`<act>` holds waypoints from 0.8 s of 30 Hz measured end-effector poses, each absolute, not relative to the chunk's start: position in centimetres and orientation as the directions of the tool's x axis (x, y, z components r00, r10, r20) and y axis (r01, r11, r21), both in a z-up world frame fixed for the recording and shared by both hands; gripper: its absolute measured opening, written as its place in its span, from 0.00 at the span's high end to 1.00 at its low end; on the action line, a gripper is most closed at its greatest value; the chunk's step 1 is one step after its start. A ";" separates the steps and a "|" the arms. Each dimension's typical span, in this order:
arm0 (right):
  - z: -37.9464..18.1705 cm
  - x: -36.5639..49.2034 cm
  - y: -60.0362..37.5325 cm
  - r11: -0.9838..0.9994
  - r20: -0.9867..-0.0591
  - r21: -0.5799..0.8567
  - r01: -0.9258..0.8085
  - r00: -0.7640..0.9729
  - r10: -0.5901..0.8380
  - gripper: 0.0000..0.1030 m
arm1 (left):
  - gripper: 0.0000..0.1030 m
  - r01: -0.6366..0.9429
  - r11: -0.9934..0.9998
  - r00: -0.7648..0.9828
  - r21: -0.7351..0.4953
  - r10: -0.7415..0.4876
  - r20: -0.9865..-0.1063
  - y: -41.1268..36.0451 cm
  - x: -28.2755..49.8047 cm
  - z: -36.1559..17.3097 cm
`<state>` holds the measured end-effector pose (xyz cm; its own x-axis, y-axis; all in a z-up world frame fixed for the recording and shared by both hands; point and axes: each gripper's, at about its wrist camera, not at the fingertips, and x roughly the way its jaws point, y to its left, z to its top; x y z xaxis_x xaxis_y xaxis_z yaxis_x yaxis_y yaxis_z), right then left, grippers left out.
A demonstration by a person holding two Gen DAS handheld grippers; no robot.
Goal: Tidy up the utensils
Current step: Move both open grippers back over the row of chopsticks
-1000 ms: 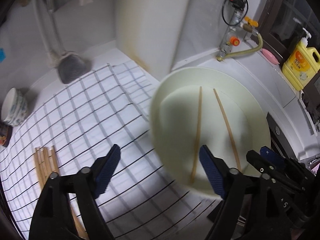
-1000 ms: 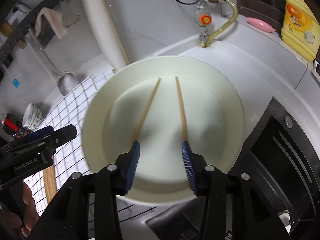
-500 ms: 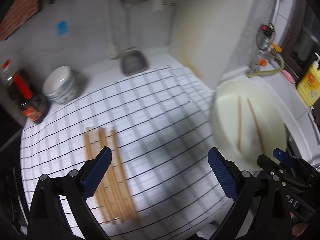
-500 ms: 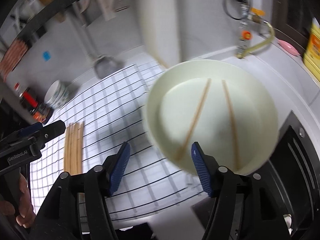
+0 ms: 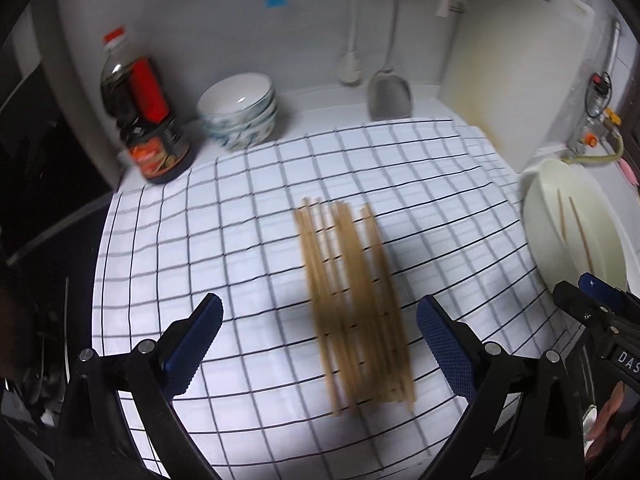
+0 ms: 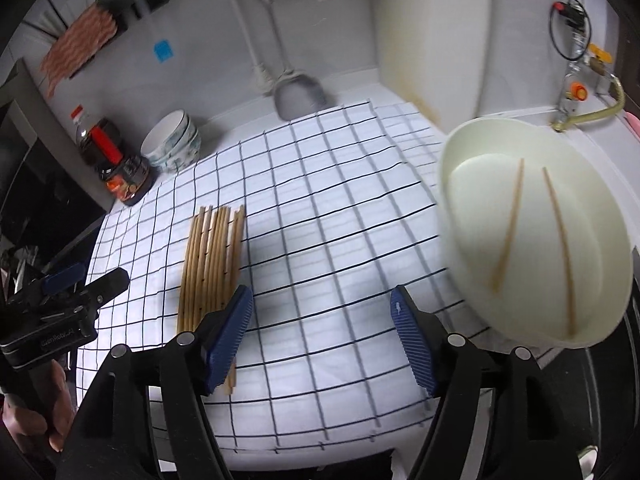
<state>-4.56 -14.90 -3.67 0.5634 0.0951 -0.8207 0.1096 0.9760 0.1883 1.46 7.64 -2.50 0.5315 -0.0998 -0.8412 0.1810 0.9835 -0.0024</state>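
Two chopsticks (image 6: 536, 236) lie in the basin (image 6: 600, 320), the bundle (image 5: 356, 300) on the desk cloth (image 5: 240, 200); left tongs (image 5: 320, 344) released, right tongs (image 6: 320, 336) opening, empty—next, judged, grasp the bundle.

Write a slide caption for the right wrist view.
Right gripper, jaws opening and empty, over the checked cloth between a chopstick bundle and a cream basin holding two chopsticks.

Both grippers left the basin (image 6: 532, 236) for the chopsticks (image 5: 356, 300).
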 end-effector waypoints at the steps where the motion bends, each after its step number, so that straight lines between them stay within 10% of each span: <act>1: -4.2 -4.4 -14.3 0.978 -0.822 0.180 0.105 0.562 0.092 0.32 | 0.07 0.172 0.985 0.527 -0.007 -0.098 -0.844 8.2 1.5 -2.9; 24: -12.9 0.4 -7.5 0.996 -0.856 0.090 0.018 0.513 0.068 0.28 | 0.07 0.119 0.993 0.491 -0.009 -0.067 -0.869 12.1 5.0 -12.5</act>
